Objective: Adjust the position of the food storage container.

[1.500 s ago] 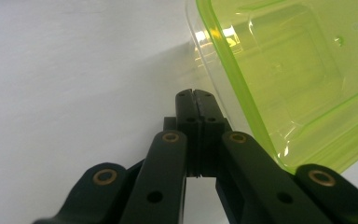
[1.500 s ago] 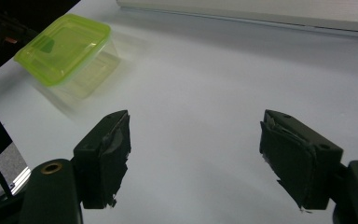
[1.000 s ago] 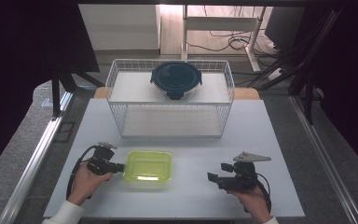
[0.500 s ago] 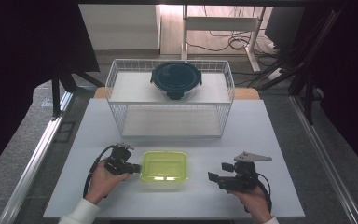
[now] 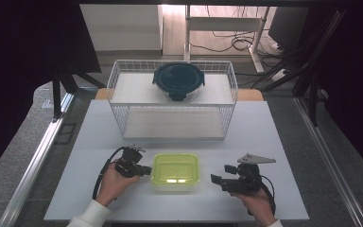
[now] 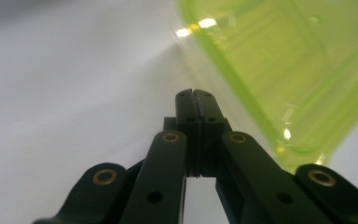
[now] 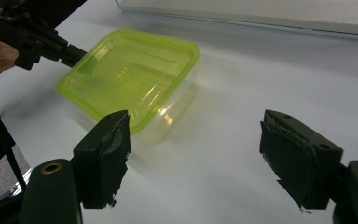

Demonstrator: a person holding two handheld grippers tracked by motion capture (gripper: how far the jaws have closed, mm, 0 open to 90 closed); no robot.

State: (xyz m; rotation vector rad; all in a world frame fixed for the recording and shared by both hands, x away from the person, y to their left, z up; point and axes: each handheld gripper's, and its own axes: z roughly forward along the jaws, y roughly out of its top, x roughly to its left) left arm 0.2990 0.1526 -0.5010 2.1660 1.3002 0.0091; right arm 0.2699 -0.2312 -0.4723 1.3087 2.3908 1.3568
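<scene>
Green-lidded container point(image 5: 175, 169) sits on white desk point(image 5: 283, 142), near front edge, between both tongs. Left tongs point(image 5: 144, 171) fully closed, nothing held, tips at container's left lid edge; whether touching, cannot tell. Right tongs point(image 5: 216, 180) wide open, empty, just beside container's right side, apart from it. Step likely: nudging container sideways with closed tips toward right tongs. Next move calls for right tongs to bracket right rim, then close. Wire rack point(image 5: 123, 124) behind carries dark round container point(image 5: 177, 81).

Lab-like recording room: black curtains point(image 5: 23, 56); floor cables point(image 5: 227, 45); bare white table point(image 5: 99, 127); aluminium rail point(image 5: 33, 165)
</scene>
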